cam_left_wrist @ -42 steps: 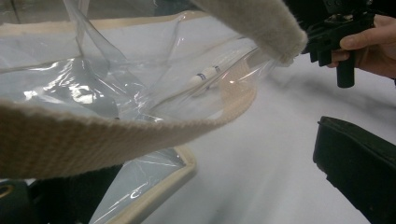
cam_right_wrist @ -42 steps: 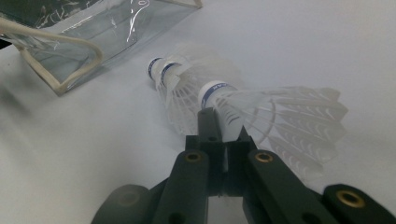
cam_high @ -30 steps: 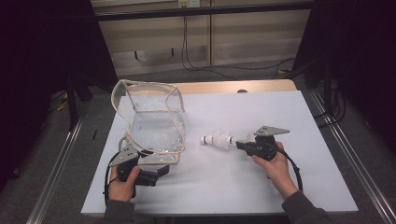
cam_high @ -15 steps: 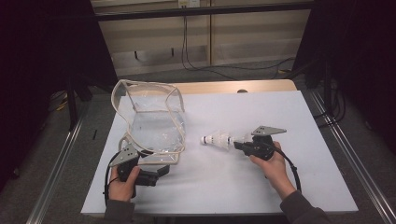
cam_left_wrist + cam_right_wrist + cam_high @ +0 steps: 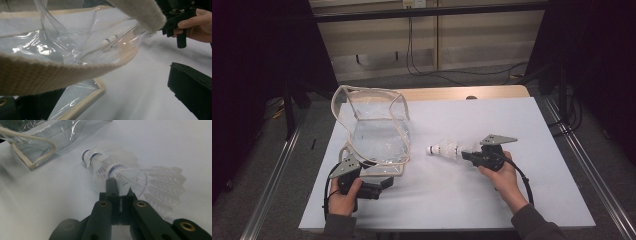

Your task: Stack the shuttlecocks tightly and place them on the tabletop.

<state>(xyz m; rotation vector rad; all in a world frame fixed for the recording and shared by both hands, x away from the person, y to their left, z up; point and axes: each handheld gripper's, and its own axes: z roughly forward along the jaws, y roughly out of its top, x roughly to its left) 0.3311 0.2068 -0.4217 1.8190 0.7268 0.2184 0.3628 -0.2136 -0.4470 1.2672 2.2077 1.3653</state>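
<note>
High view: shuttlecock stack (image 5: 446, 149) level, corks toward clear bag (image 5: 377, 135).

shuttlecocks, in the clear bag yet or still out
Out. The stacked shuttlecocks are outside the clear bag, pinched in the right gripper.

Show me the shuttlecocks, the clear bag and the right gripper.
shuttlecocks (image 5: 117, 168): right gripper view, on the blue-banded base of the nearest one.
clear bag (image 5: 379, 137): high view, on its transparent front wall.
right gripper (image 5: 465, 155): high view, at the jaw tips, shut on the shuttlecocks.
</note>
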